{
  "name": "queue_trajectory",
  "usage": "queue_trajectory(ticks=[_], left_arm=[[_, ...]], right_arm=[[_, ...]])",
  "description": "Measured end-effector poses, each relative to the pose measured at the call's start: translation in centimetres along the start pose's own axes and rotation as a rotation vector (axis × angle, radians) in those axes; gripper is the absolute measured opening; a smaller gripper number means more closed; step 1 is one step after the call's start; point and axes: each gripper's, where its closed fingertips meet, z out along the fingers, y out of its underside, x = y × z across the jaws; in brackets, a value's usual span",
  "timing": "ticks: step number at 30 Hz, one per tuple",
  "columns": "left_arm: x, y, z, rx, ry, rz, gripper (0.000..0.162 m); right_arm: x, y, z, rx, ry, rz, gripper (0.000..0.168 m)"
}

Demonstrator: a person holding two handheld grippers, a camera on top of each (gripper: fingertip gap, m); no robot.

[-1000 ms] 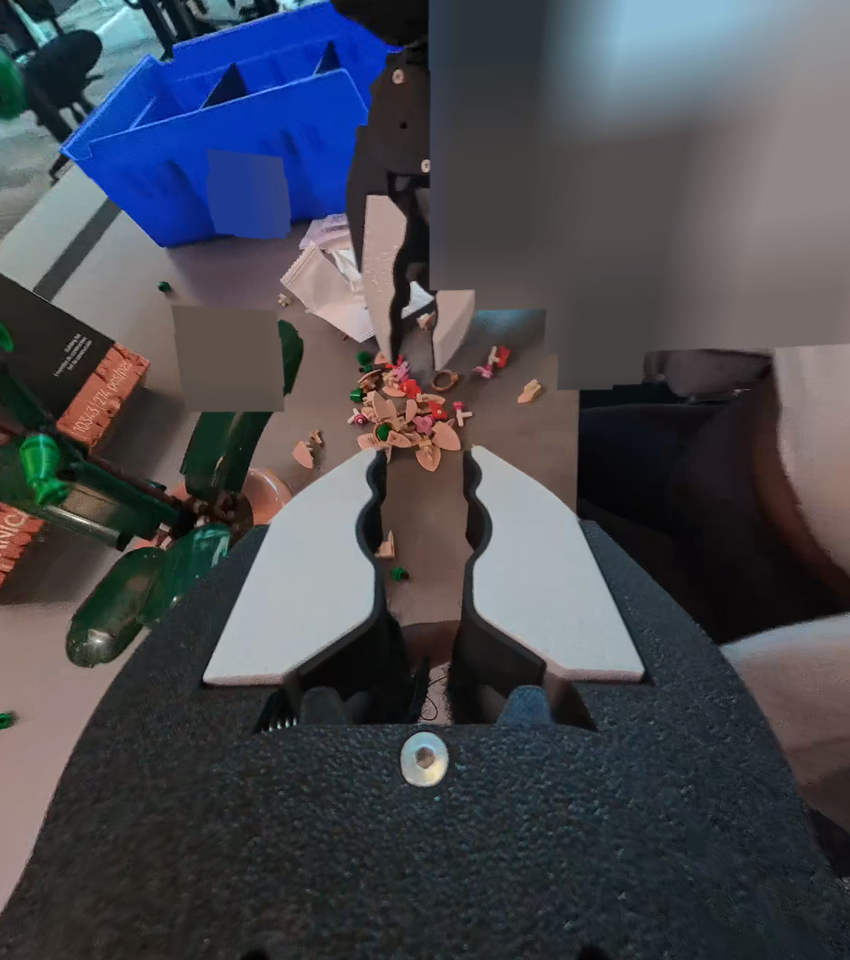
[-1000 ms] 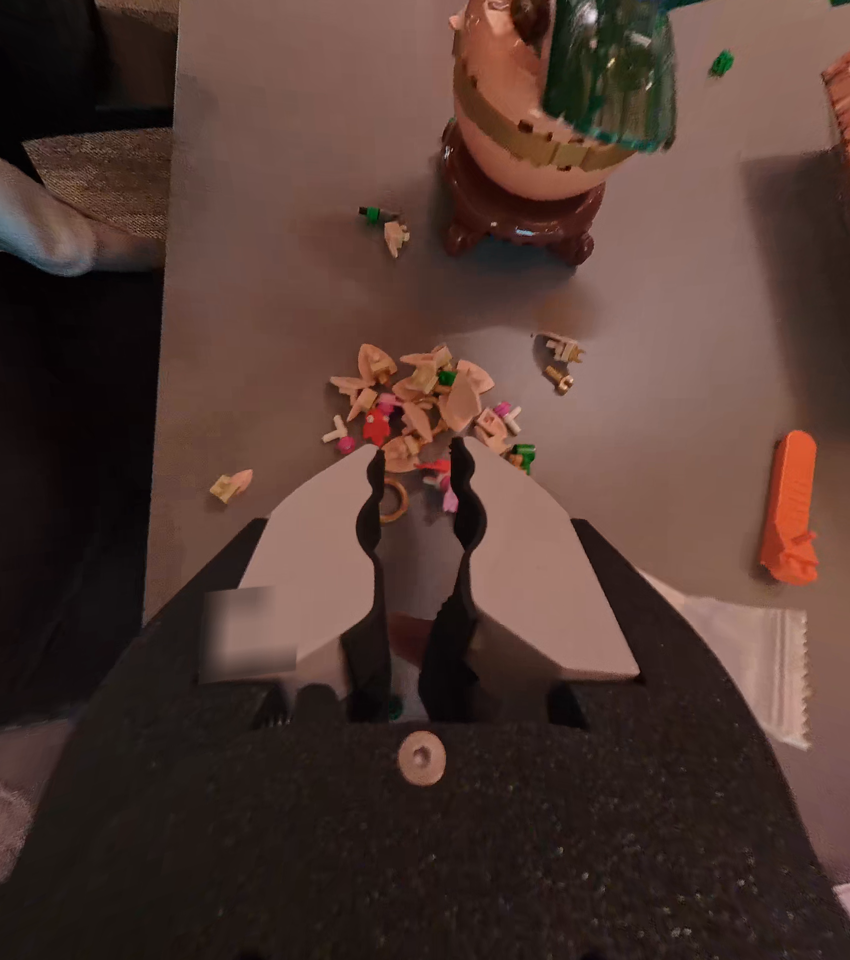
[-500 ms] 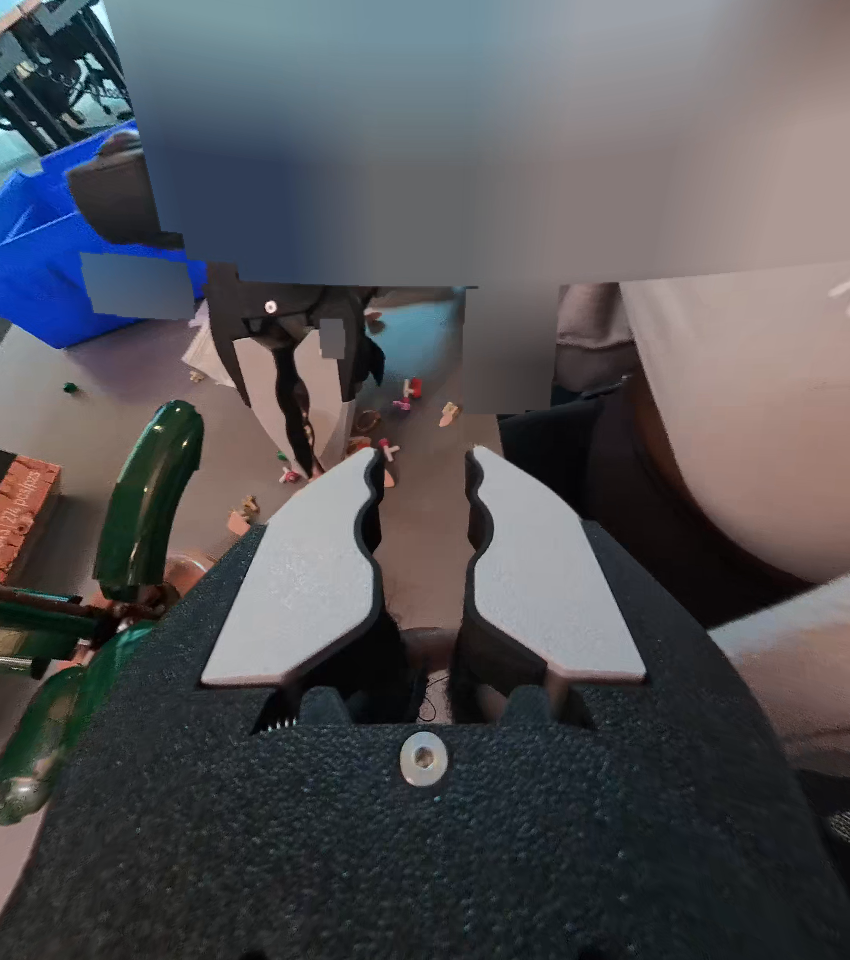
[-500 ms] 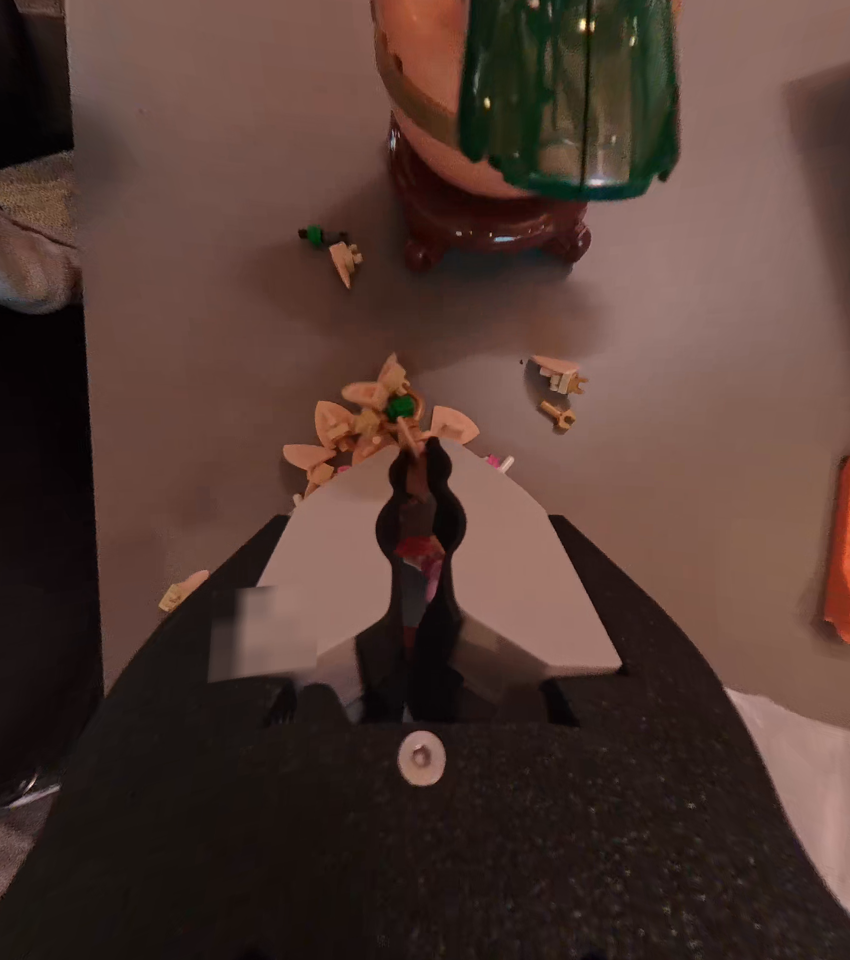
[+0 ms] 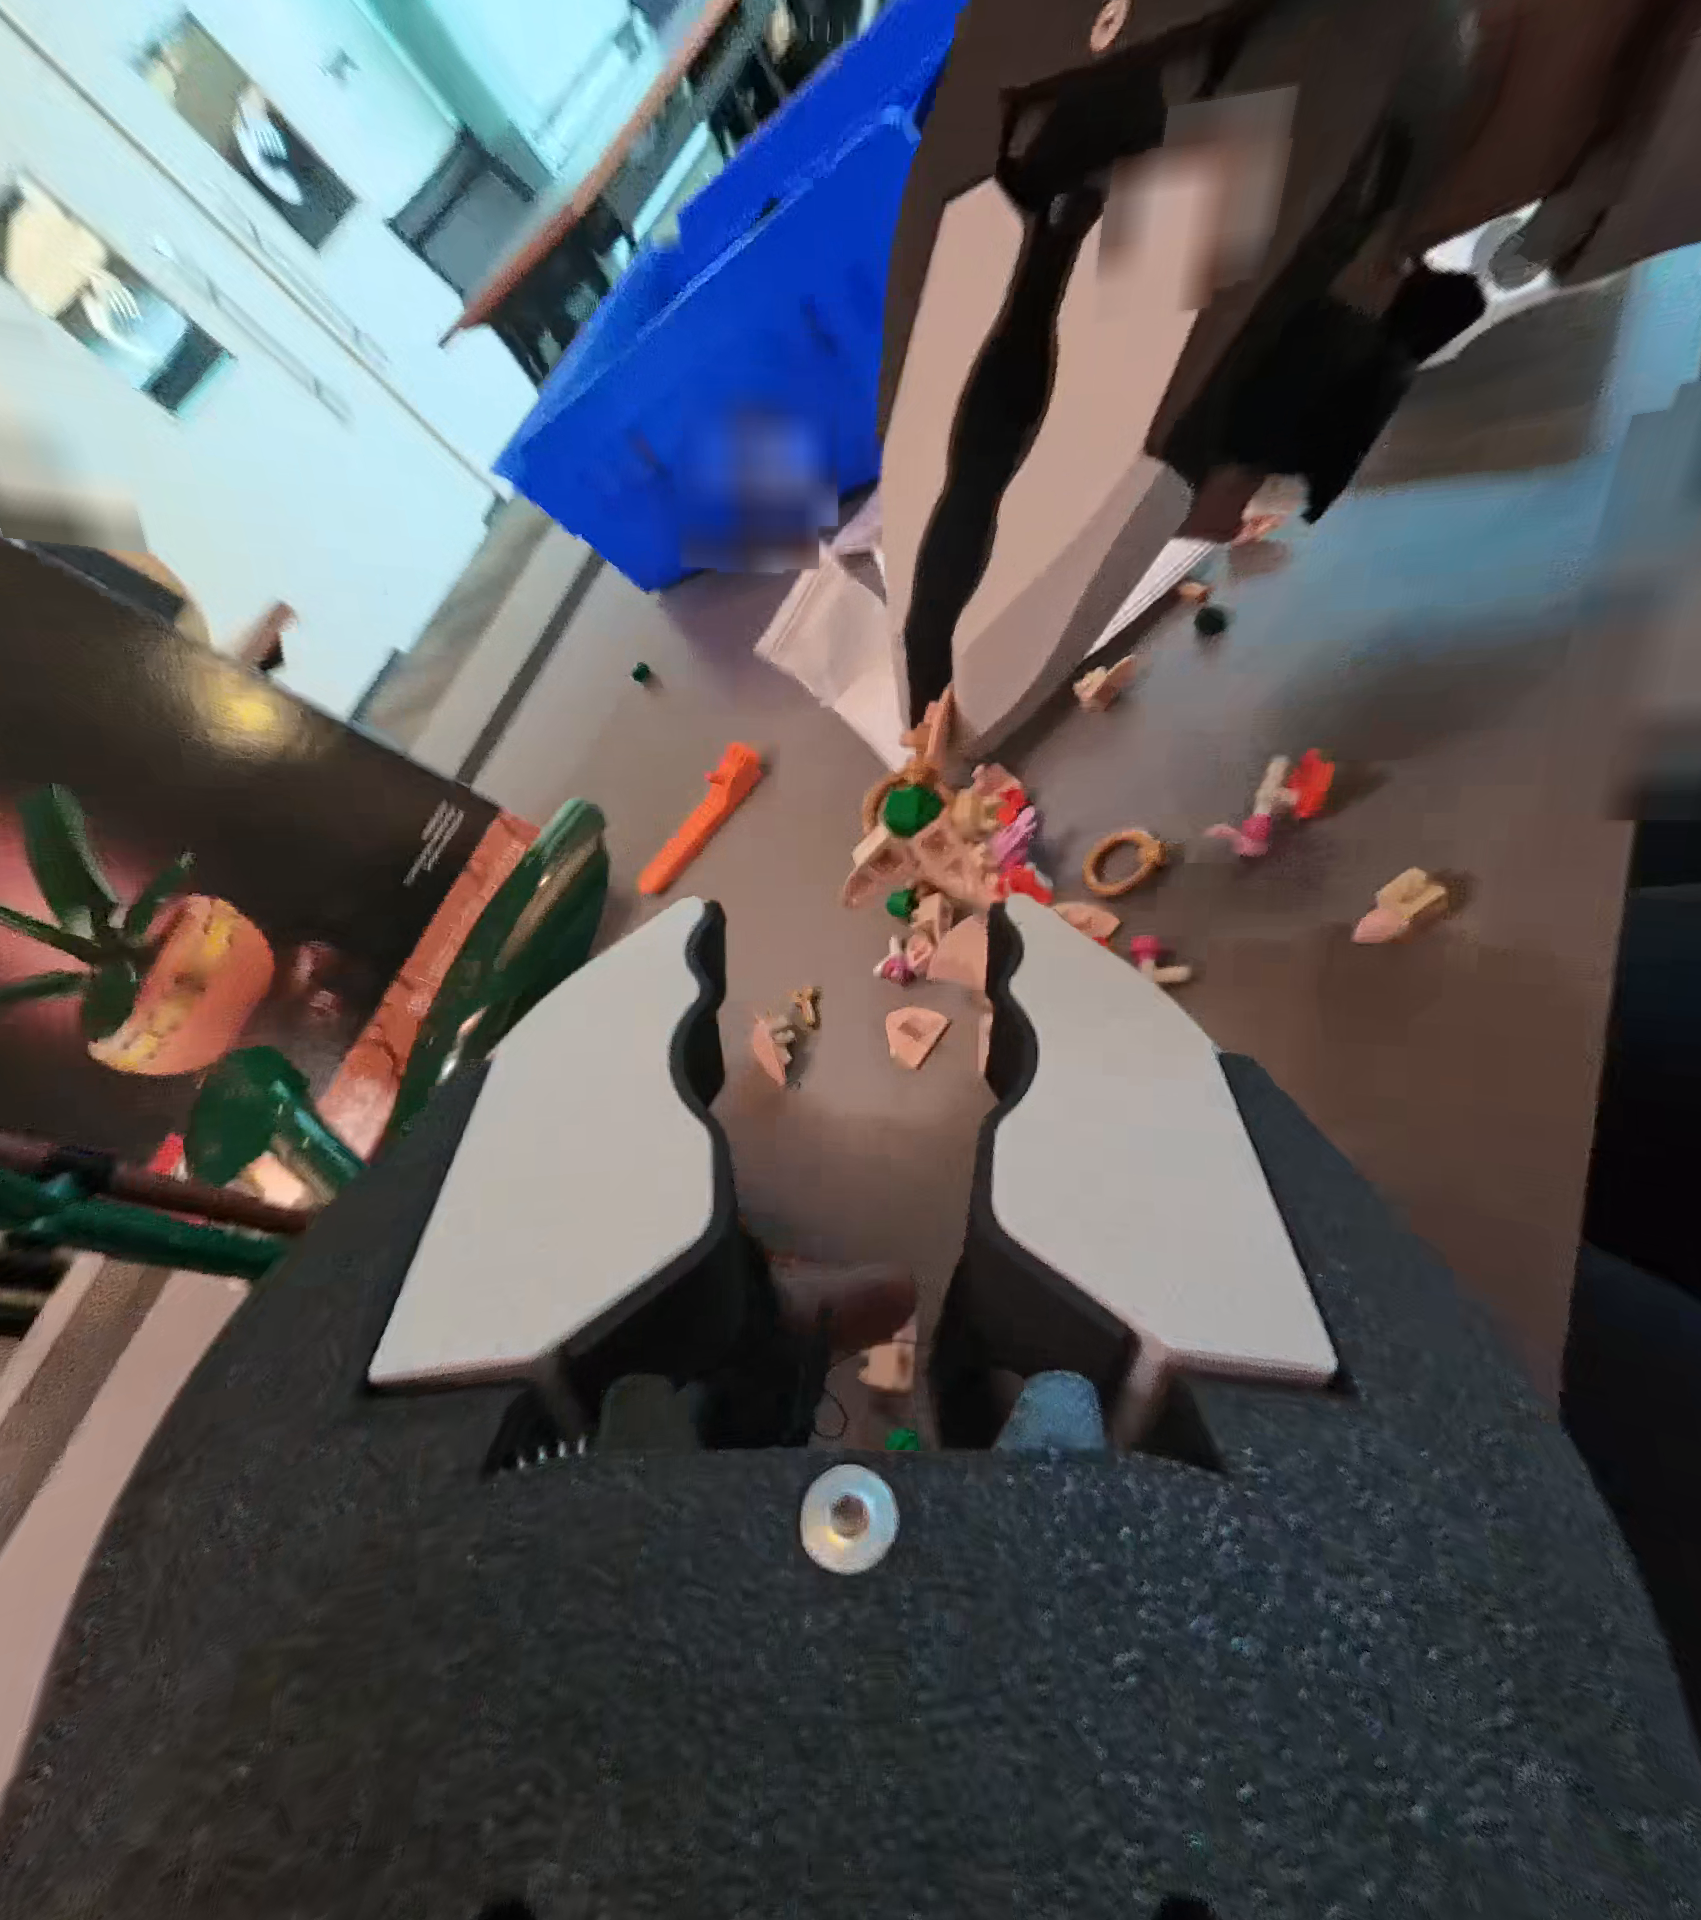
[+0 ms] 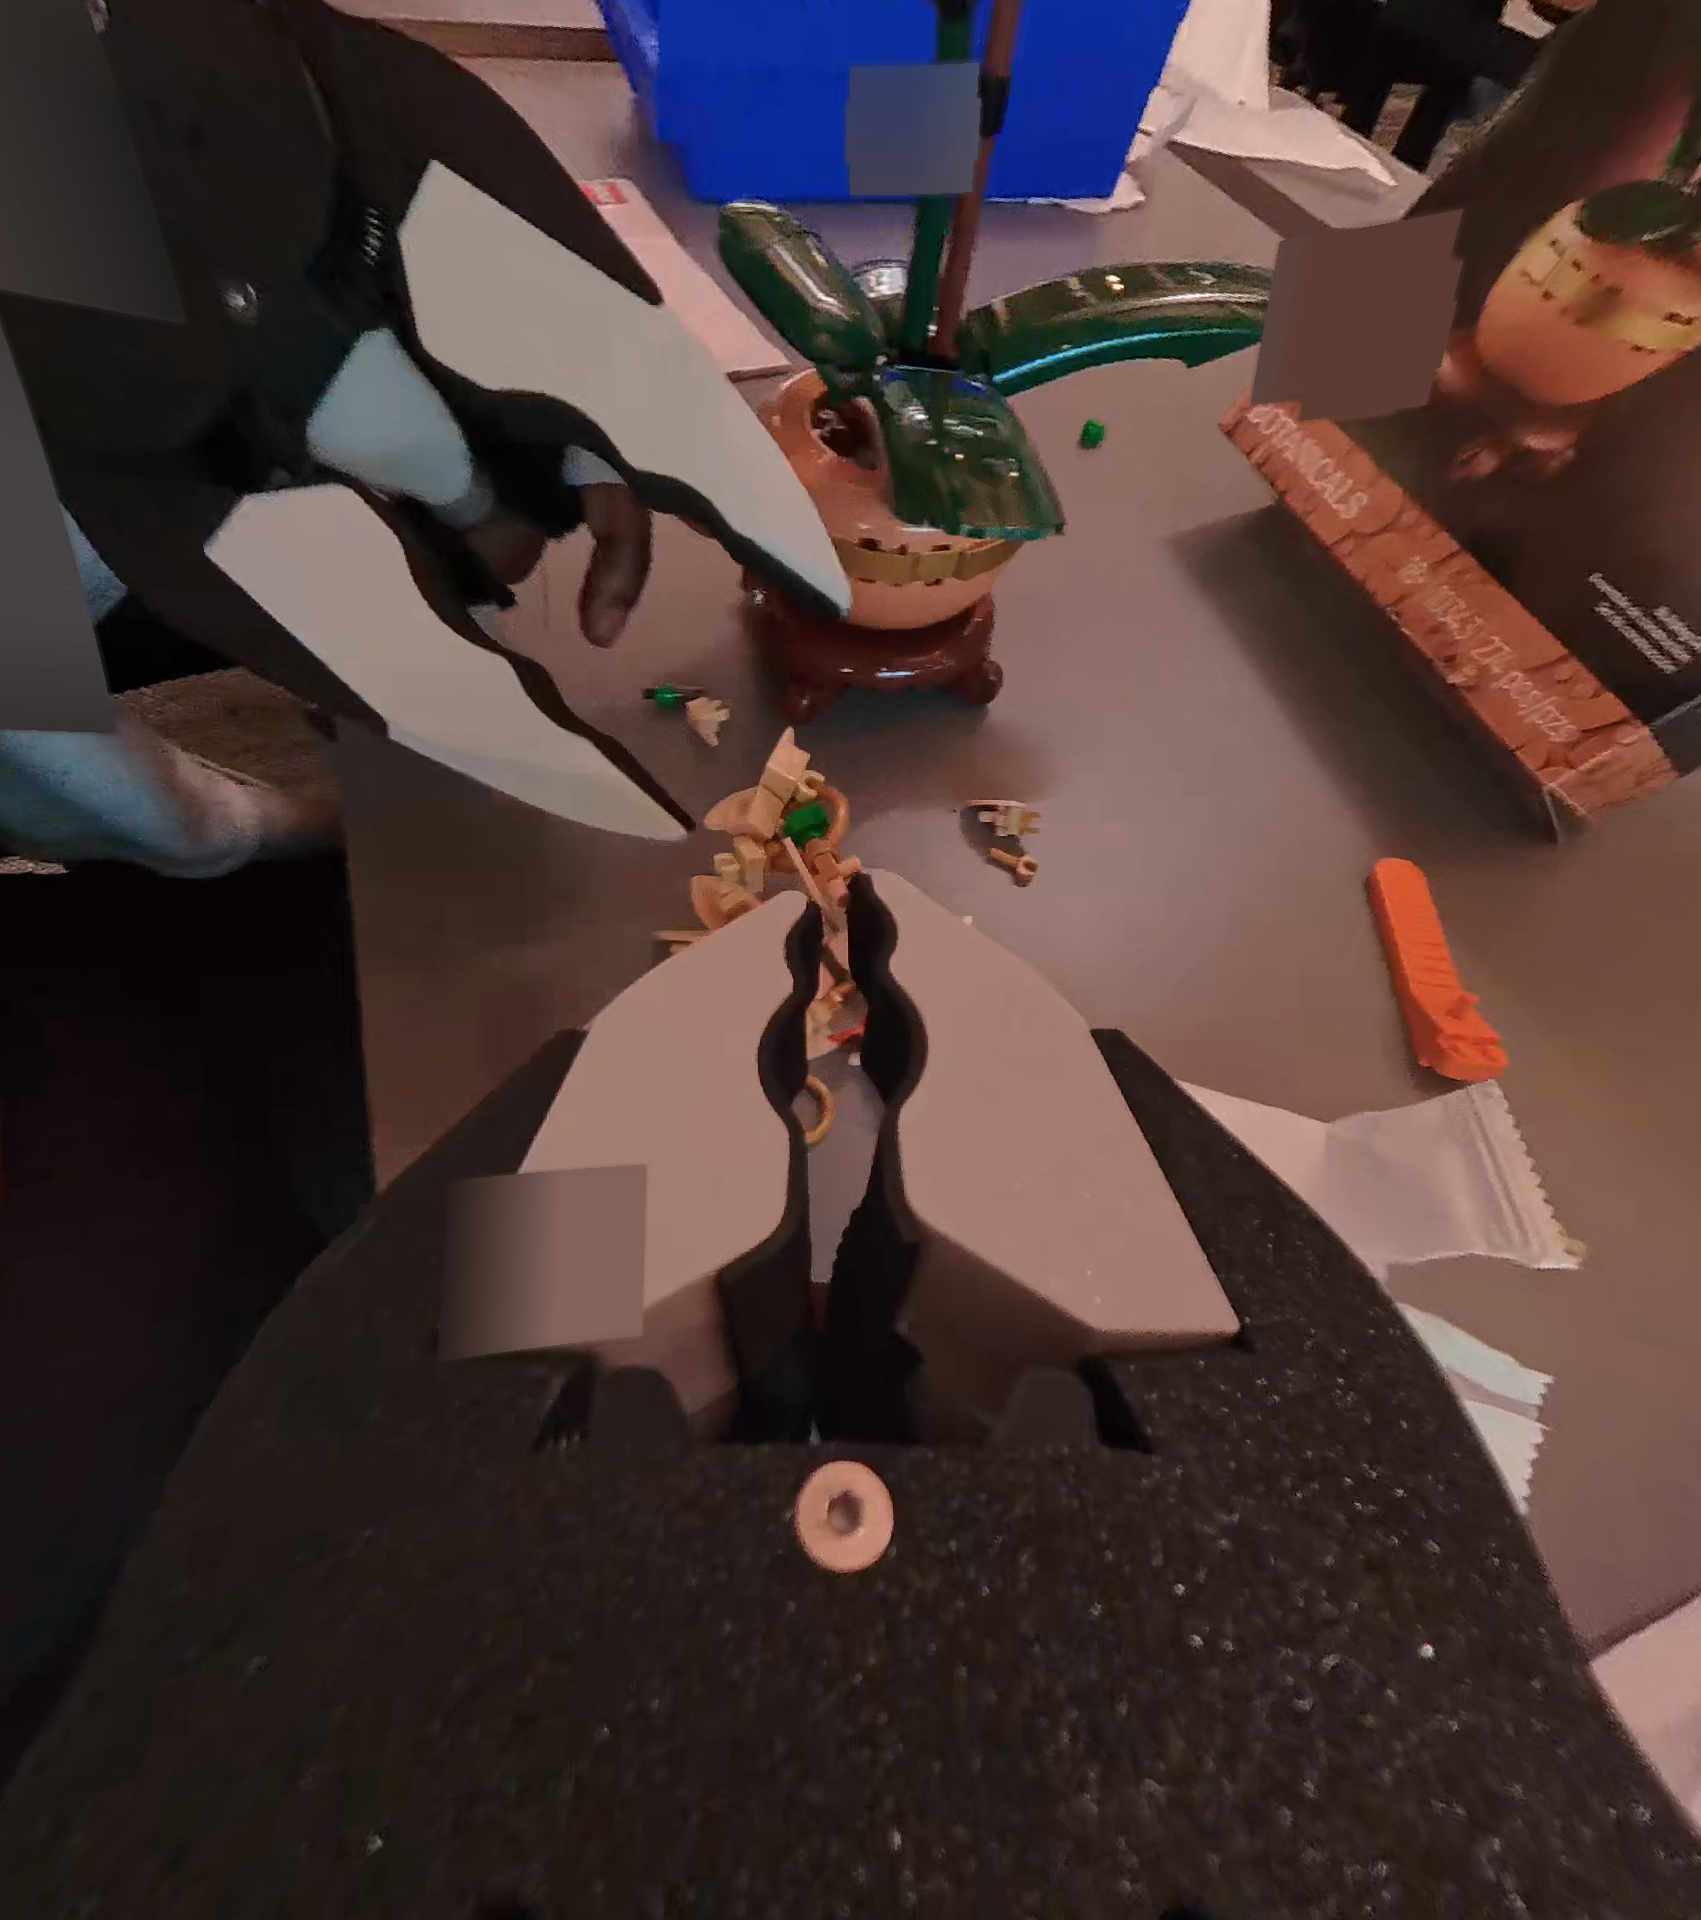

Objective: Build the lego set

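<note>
My right gripper (image 6: 831,896) is shut on a small tan flower assembly with a green stud (image 6: 786,823), held by a thin part between its fingertips just above the grey table (image 6: 1189,831). In the left wrist view the same assembly (image 5: 913,800) hangs at the right gripper's tip (image 5: 929,712). My left gripper (image 5: 854,925) is open and empty, low over the loose pile of tan, pink and red pieces (image 5: 971,883). In the right wrist view the left gripper (image 6: 763,717) hovers to the left of the assembly. The orchid pot with green leaves (image 6: 887,582) stands behind.
An orange brick separator (image 6: 1433,987) lies right of the pile. The set's box (image 6: 1552,468) stands at the right, a blue bin (image 6: 773,114) at the back, and plastic bags (image 6: 1428,1174) at the near right. The table's edge runs on the left.
My right gripper went down into the pile, shut on the tan assembly and drew it up. My left gripper swung round and now points at the pile beside it.
</note>
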Motion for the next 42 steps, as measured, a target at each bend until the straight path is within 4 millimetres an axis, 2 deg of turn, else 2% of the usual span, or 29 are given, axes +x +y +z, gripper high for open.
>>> queue_trajectory(ticks=[4, 6, 8, 11, 14, 16, 17, 18, 22, 25, 29, 35, 37, 38, 39, 42], left_arm=[[0.9, -0.8, 0.7, 0.069, 0.028, -0.053, 0.049], [1.6, -0.6, 0.7, 0.073, 0.083, -0.073, 0.035], [1.8, -0.5, 0.4, 0.092, 0.101, -0.110, 0.030], [1.2, -0.7, 0.0, 0.128, 0.124, -0.325, 0.024], [0.2, -1.1, -0.7, 0.214, 0.177, -0.635, 0.012], [-0.2, -0.9, -1.1, 0.244, 0.200, -0.727, 0.010], [-0.2, -0.8, -1.2, 0.239, 0.191, -0.714, 0.001], [-0.5, -0.3, -1.1, 0.212, 0.152, -0.688, 0.000], [-0.9, 0.8, -0.8, 0.133, 0.061, -0.596, 0.000], [-1.0, 1.5, -0.4, 0.074, 0.007, -0.547, 0.004], [0.0, 1.0, -0.3, 0.080, 0.052, -0.478, 0.022], [1.3, -0.8, -1.6, 0.229, 0.249, -0.518, 0.028], [1.4, -1.5, -2.3, 0.291, 0.304, -0.536, 0.026], [1.3, -1.6, -2.5, 0.312, 0.314, -0.554, 0.020], [1.2, -1.8, -2.6, 0.325, 0.315, -0.580, 0.014], [0.5, -0.9, -1.8, 0.259, 0.245, -0.629, 0.013]], right_arm=[[-1.2, -0.2, 0.4, 0.000, -0.053, -0.008, 0.004], [-1.4, -0.3, 0.6, 0.003, -0.056, -0.016, 0.004], [-1.6, -0.6, 0.8, 0.021, -0.058, -0.007, 0.004], [-1.6, -1.3, 1.0, 0.075, -0.012, -0.045, 0.003], [-1.1, -1.4, 1.3, 0.097, 0.158, -0.163, 0.002], [-1.4, -1.6, 1.7, 0.116, 0.226, -0.202, 0.002], [-1.5, -1.6, 1.9, 0.123, 0.245, -0.198, 0.002], [-1.5, -1.6, 2.0, 0.135, 0.267, -0.180, 0.002], [-1.2, -1.3, 2.2, 0.162, 0.287, -0.093, 0.002], [-0.4, -0.5, 2.0, 0.106, 0.334, -0.100, 0.002], [-0.9, -0.6, 1.7, 0.105, 0.309, -0.120, 0.002], [-3.0, -2.2, 1.0, 0.208, 0.160, -0.137, 0.002], [-3.6, -2.9, 0.7, 0.251, 0.106, -0.133, 0.002], [-3.8, -3.1, 0.7, 0.264, 0.089, -0.129, 0.002], [-3.6, -3.2, 0.7, 0.264, 0.096, -0.121, 0.002], [-2.7, -2.9, 1.3, 0.220, 0.134, -0.113, 0.002]])
